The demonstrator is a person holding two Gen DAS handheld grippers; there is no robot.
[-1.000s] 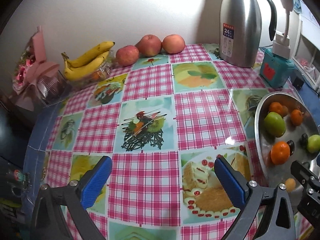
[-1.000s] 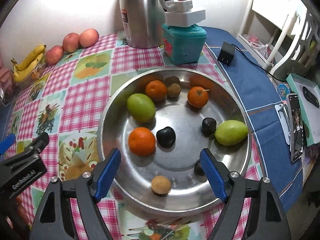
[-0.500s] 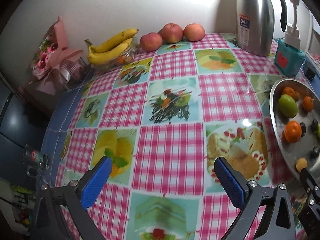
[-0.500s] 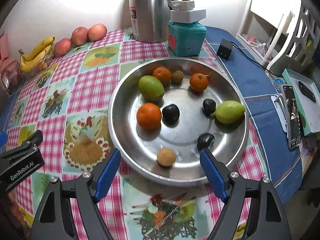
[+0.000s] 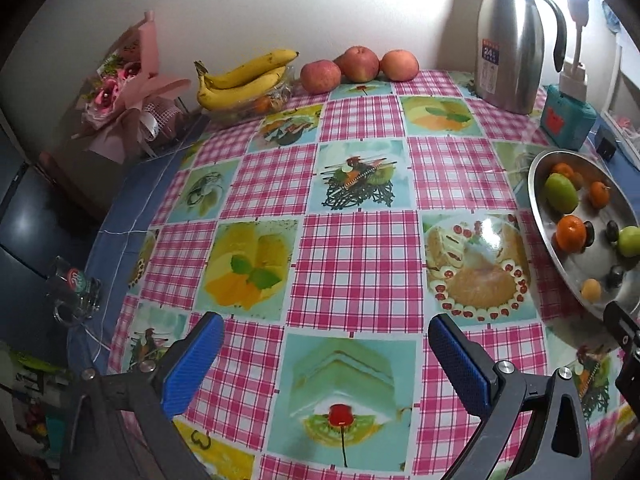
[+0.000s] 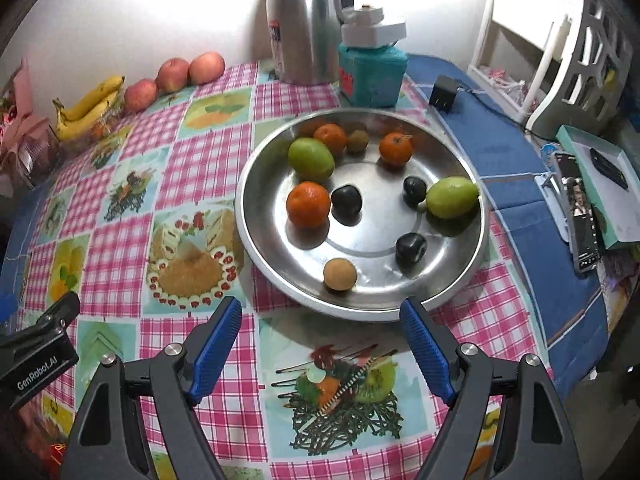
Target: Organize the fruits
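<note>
My left wrist camera looks steeply down from above the near worktop [image 5: 360, 264], facing the far wall, with the steel bowl [image 5: 538, 200] at its right edge. My right wrist camera sits further right, close above the bowl [image 6: 256, 240]. Both share the bowl, bananas [image 5: 244, 80], apples [image 6: 172, 76] and flask [image 5: 508, 48].

Steel basin [image 5: 538, 184] cut by right edge, jug [image 6: 304, 20] top cropped, phone [image 6: 580, 216] screen — unreadable
</note>
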